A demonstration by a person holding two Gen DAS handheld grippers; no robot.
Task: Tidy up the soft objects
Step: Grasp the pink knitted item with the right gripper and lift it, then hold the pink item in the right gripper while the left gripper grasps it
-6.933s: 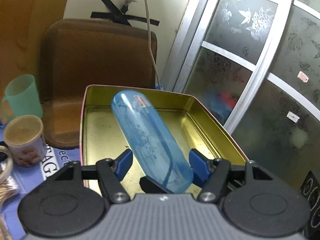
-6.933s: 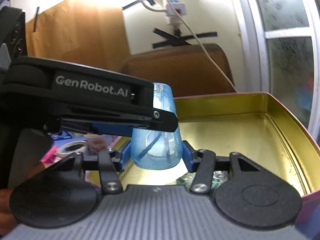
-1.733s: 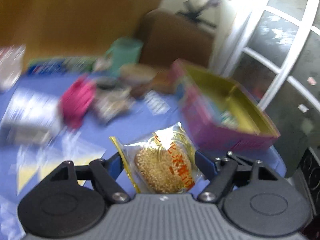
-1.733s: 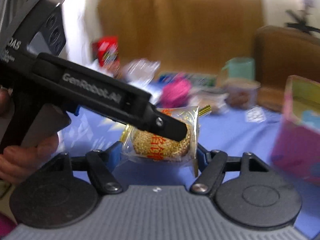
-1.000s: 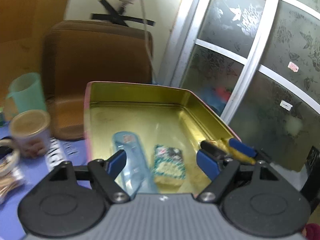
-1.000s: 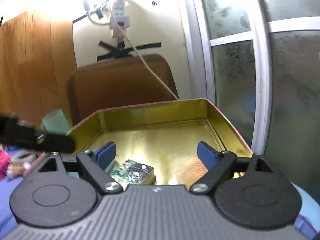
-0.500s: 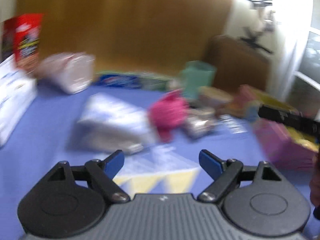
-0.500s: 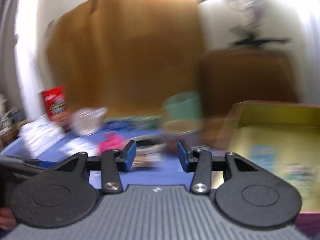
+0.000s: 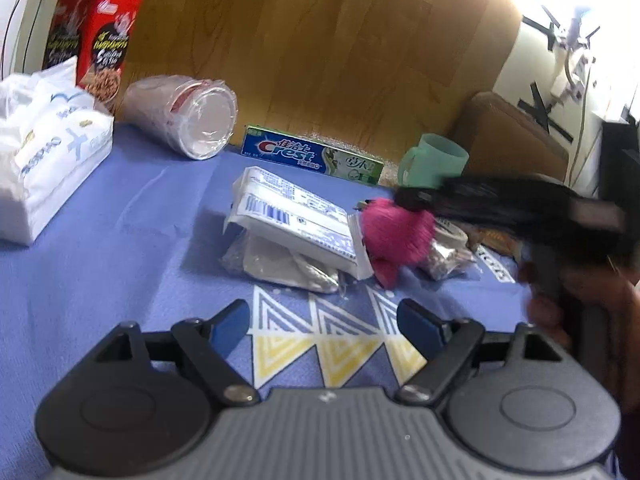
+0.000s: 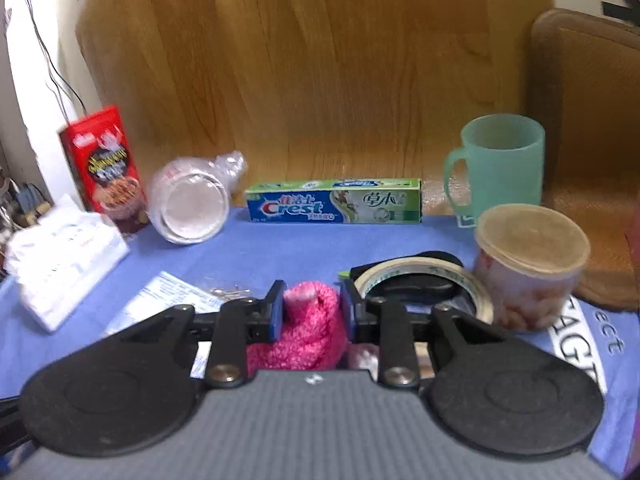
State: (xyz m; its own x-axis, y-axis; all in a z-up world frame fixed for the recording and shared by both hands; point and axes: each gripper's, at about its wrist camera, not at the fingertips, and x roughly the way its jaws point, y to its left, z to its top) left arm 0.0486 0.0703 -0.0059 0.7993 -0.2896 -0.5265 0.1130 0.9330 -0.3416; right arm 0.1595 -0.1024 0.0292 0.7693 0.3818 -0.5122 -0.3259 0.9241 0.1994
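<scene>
A fuzzy pink soft toy (image 10: 308, 328) sits between the blue pads of my right gripper (image 10: 312, 312), which is shut on it low over the blue tablecloth. In the left wrist view the same pink toy (image 9: 396, 232) lies beside a white barcode packet (image 9: 292, 216), with the blurred black right gripper reaching over it from the right. My left gripper (image 9: 324, 326) is open and empty, hovering above the yellow triangle pattern, short of the packet and the toy.
A Crest toothpaste box (image 10: 334, 200), green mug (image 10: 500, 164), lidded snack cup (image 10: 528, 264), tape roll (image 10: 420, 280), wrapped stack of cups (image 10: 188, 204), red cereal box (image 10: 104, 168) and tissue pack (image 10: 60, 256) stand around. A wooden panel (image 10: 320, 60) closes the back.
Both grippers have swung away from the gold tin to the cluttered table. My right gripper has closed on the pink toy. My left gripper stays open.
</scene>
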